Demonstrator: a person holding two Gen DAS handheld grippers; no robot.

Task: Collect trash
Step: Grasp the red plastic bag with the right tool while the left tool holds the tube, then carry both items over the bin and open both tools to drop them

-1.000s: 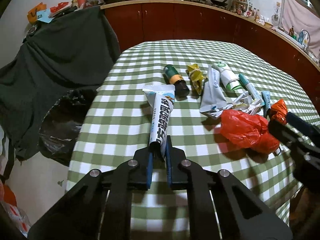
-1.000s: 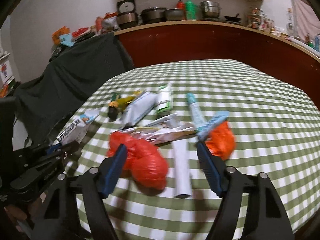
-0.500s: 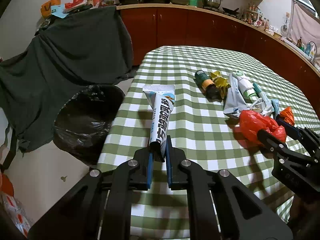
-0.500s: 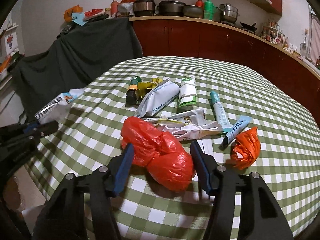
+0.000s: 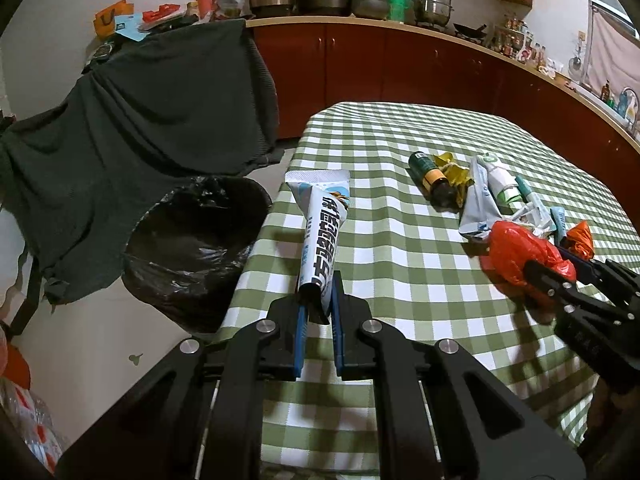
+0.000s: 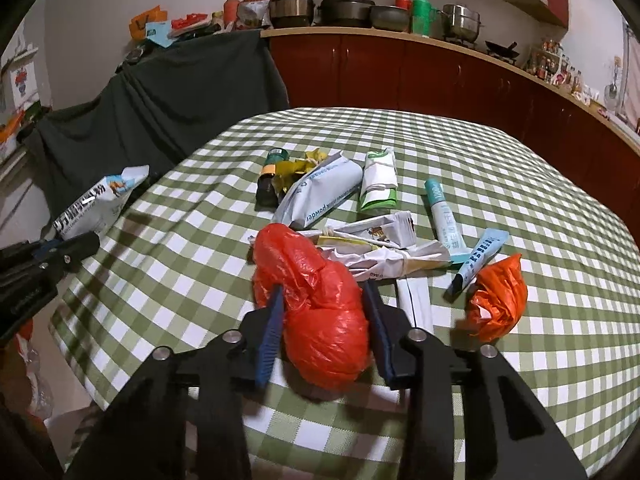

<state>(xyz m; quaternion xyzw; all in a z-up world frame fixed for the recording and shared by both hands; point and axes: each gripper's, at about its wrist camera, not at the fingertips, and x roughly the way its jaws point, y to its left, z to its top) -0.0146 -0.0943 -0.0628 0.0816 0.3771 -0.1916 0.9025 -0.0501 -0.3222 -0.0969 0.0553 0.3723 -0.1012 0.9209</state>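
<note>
My left gripper (image 5: 318, 304) is shut on a white toothpaste tube (image 5: 322, 236) and holds it above the table's left edge, beside a bin lined with a black bag (image 5: 192, 248). The tube also shows in the right wrist view (image 6: 96, 204). My right gripper (image 6: 322, 304) has its jaws around a crumpled red plastic bag (image 6: 316, 300) on the green checked tablecloth (image 6: 520, 184), pressing its sides. A pile of trash lies beyond it: a white pouch (image 6: 324, 196), a small dark bottle (image 6: 270, 178), a teal tube (image 6: 444, 216) and an orange bag (image 6: 496, 304).
A dark cloth (image 5: 120, 128) drapes over furniture left of the table. Red cabinets (image 5: 400, 64) with pots on the counter run along the back. The bin stands on the floor just off the table's left edge.
My left gripper has carried the tube leftward toward the table edge, bringing the bin into view. My right gripper has moved onto the red bag and closed its jaws around it.
</note>
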